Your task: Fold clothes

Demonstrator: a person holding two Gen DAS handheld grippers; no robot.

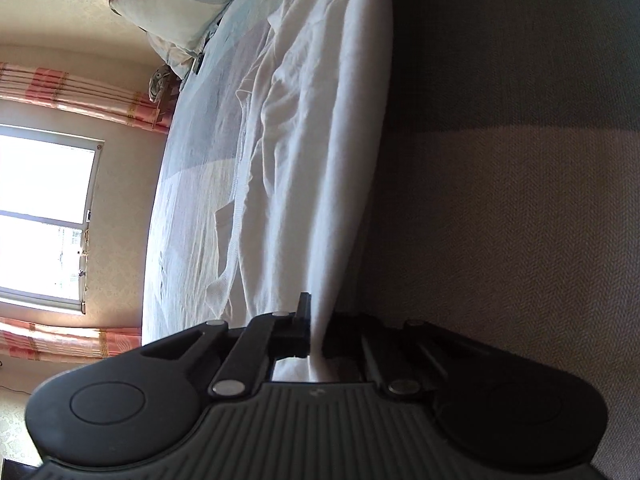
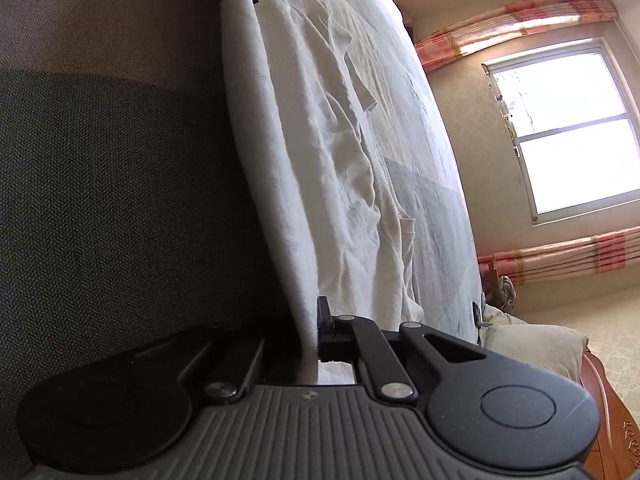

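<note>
The left claw [image 1: 314,332] was clamped on one edge of the crumpled white cotton garment [image 1: 304,152]; the right claw [image 2: 310,336] pinched the same stretched edge farther along; the rest of the garment lay spread over the pale blue sheeted bed [image 1: 200,184], beside the grey woven bed side [image 1: 500,220].

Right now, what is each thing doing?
Left gripper: shut on the cloth.
Right gripper: shut on the cloth.
Cloth: white, wrinkled, edge stretched between both grippers.
Pillow: lying at the bed's far end.
Curtains: drawn open.
</note>
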